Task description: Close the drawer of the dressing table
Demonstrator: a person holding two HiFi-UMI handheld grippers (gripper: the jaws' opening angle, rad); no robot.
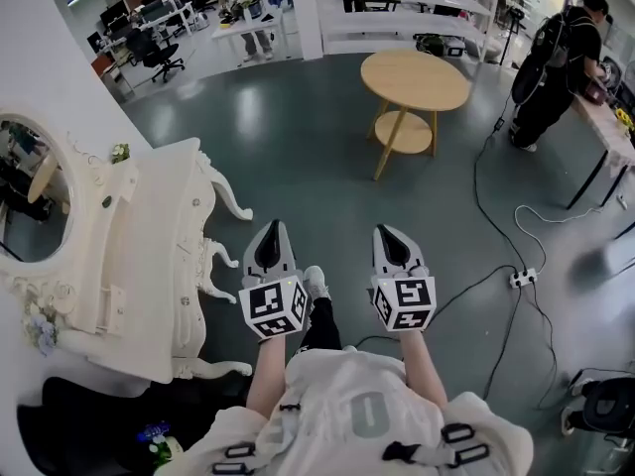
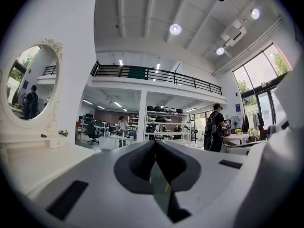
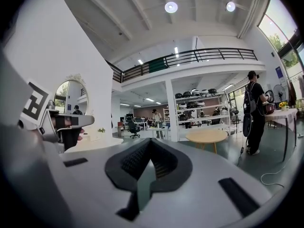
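The white ornate dressing table (image 1: 159,216) stands at the left of the head view, with its oval mirror (image 1: 30,191) against the wall. Its carved front and curved legs (image 1: 213,266) face my grippers; I cannot make out a drawer front from here. My left gripper (image 1: 270,230) hangs over the floor just right of the table's front, jaws together and holding nothing. My right gripper (image 1: 391,232) hovers beside it, farther right, also shut and empty. In the left gripper view the tabletop (image 2: 28,158) and mirror (image 2: 31,87) lie to the left of the closed jaws (image 2: 155,144). The right gripper (image 3: 151,140) points level into the hall.
A round wooden table (image 1: 415,79) stands ahead on the grey floor. A person in black (image 1: 556,67) works at a desk at the far right. Cables and a power strip (image 1: 523,278) trail across the floor on the right. A dark seat (image 1: 79,424) sits by the table's near end.
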